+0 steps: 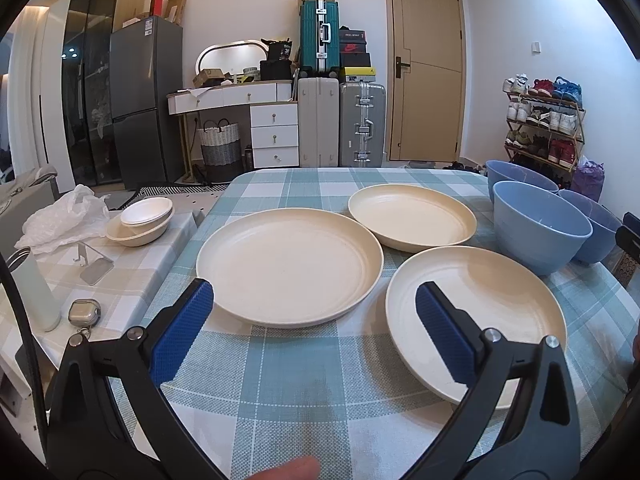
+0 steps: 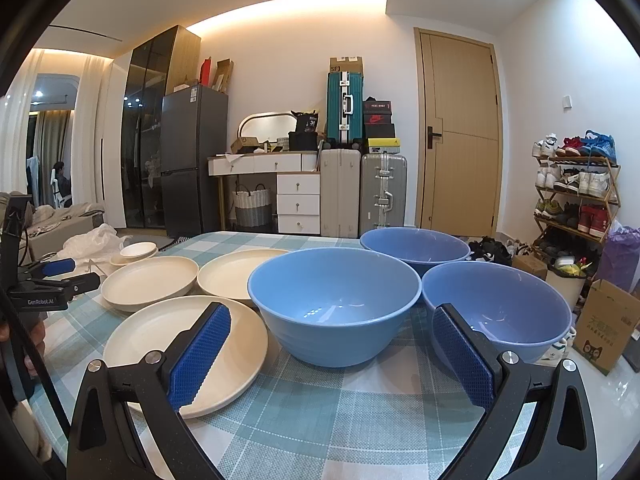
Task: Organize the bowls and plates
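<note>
Three cream plates lie apart on the checked tablecloth: a left one (image 1: 288, 264), a far one (image 1: 412, 216) and a near right one (image 1: 480, 308). Three blue bowls stand at the right: a near one (image 1: 540, 228), a far one (image 1: 516, 178) and a right one (image 1: 596, 228). My left gripper (image 1: 314, 300) is open and empty, hovering before the left and near right plates. My right gripper (image 2: 332, 328) is open and empty, just in front of the middle bowl (image 2: 334, 304), with the near plate (image 2: 180, 348) at its left and another bowl (image 2: 500, 308) at its right. The left gripper shows at the left edge (image 2: 56, 276).
A side table at the left holds stacked white bowls (image 1: 142, 220), a plastic bag (image 1: 64, 216), a white bottle (image 1: 34, 292), a metal stand (image 1: 94, 266) and a small case (image 1: 84, 314). A cardboard box (image 2: 608, 320) stands right of the table. Suitcases and a shoe rack stand beyond.
</note>
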`<state>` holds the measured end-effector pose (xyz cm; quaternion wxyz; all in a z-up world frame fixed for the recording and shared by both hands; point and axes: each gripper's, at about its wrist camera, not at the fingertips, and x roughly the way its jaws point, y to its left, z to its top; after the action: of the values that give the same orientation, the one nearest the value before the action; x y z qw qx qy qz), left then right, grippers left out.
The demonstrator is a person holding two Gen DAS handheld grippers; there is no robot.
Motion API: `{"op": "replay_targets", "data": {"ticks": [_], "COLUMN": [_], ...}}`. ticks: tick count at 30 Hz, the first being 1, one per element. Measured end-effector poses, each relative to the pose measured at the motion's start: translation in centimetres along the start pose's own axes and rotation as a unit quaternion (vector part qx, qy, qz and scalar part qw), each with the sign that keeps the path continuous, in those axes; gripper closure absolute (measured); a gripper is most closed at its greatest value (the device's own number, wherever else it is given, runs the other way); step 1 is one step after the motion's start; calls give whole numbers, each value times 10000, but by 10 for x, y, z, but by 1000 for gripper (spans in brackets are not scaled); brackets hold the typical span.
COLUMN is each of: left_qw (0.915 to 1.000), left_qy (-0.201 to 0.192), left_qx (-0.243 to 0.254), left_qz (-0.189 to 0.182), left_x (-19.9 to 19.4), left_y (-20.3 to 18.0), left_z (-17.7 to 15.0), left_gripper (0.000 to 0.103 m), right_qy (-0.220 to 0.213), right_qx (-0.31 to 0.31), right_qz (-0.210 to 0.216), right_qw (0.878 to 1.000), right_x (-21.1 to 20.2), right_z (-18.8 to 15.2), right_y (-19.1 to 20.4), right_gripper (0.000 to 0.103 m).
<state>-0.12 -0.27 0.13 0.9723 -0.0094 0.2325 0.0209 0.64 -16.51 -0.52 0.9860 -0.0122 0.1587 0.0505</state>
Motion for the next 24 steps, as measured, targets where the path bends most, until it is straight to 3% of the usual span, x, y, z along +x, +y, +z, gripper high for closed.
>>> {"op": "replay_targets", "data": {"ticks": [5, 9, 14, 20, 24], "left_qw": [9993, 9969, 9934, 9849, 9833], "left_qy": [339, 615, 834, 1267, 1335], "left_qx": [-100, -480, -736, -1179, -1233], "left_qz": [142, 88, 278, 66, 86], "left_x": [9, 17, 27, 40, 42], "left_y": [6, 21, 36, 52, 55], "left_z": [5, 11, 17, 25, 31], "left_gripper": [2, 2, 2, 2, 2], "right_qy": [230, 414, 638, 804, 887], "right_qx": [29, 34, 24, -165, -231], "right_qz": [229, 438, 596, 912, 1217], "right_qw": [9995, 9982, 9962, 9924, 9883], "right_x": [12, 24, 40, 57, 64], "right_z": [11, 22, 34, 52, 62], "right_y": [6, 13, 21, 39, 56], "right_gripper": [0, 0, 0, 0, 0]}}
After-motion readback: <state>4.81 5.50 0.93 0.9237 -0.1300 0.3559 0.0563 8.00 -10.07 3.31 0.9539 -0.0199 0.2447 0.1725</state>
